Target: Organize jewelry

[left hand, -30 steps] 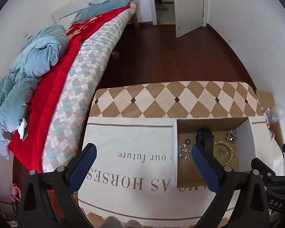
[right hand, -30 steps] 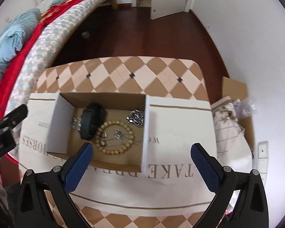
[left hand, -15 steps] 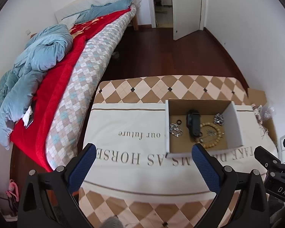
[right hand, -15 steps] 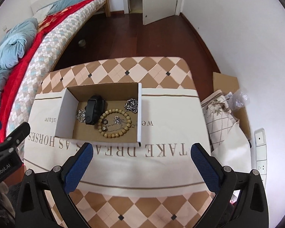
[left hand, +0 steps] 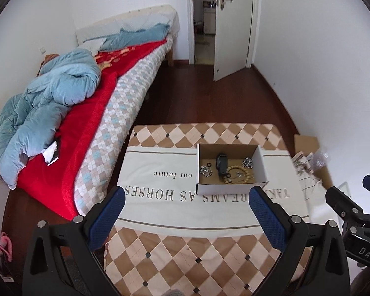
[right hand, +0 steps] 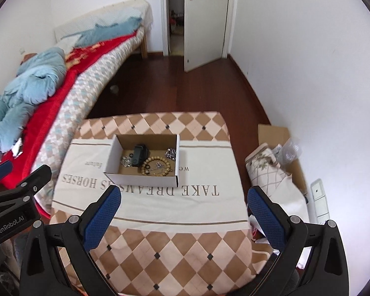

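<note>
Covering the table is a brown-and-cream diamond-checked cloth, and over that lies a white runner printed with large dark lettering. On the runner sits a small open cardboard box holding the jewelry: a wooden bead bracelet, a black band, and silvery pieces near its walls. A bed with a red blanket and a rumpled blue duvet runs along the left side of the table, dark wooden floor lies beyond, and a white door stands ajar at the far wall.

Small items among the beads are too tangled to tell apart. The near edge of the table is cut off behind both grippers.

The left gripper hovers above the near half of the table with its blue pads spread wide and nothing between them; the right gripper hangs likewise, released and empty. Both are well apart from the box. To the right of the table, a flattened carton and a folded cloth crowd the floor by the white wall, while the table lies close to the bed on the left.
</note>
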The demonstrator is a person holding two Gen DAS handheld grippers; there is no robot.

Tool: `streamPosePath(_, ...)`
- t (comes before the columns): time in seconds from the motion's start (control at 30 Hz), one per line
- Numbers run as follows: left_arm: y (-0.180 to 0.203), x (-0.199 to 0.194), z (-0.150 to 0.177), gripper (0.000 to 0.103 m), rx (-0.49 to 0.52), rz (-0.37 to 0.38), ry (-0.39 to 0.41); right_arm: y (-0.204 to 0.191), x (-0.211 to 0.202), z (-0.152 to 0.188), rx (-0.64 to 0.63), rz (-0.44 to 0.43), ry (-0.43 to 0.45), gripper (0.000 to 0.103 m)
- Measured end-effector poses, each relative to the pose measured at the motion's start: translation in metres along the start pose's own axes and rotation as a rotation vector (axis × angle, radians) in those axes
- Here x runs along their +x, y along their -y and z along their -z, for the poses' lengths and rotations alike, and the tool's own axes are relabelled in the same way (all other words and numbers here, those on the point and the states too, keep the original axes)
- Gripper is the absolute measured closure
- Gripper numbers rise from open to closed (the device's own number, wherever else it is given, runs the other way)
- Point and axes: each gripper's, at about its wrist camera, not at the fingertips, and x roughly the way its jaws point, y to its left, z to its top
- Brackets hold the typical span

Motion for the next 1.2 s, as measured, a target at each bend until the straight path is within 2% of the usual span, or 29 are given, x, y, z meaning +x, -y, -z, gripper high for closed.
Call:
streamPosePath(0.27, -0.007, -0.061, 0.007, 0.001, -0.024, 0.039, 0.037, 0.004, -0.08, 0.01, 0.018, -0.011, 0.094, 0.0)
streamPosePath(0.6, -0.012, -0.109, 0.017, 0.001, -0.035, 0.066, 0.052, 0.003, -0.135, 0.022, 0.011, -0.011, 0.141, 0.0)
streamPosePath(0.83, -0.012, -0.125, 0.023, 0.001, -0.036, 0.076, 0.048, 0.0, -0.154, 0.028, 0.0, -0.027, 0.145, 0.0)
streamPosePath(1.2, -0.009, -0.111, 0.013, 0.001, -0.042, 0.043, 0.055, 0.004, -0.139, 0.017, 0.007, -0.005, 0.138, 0.0)
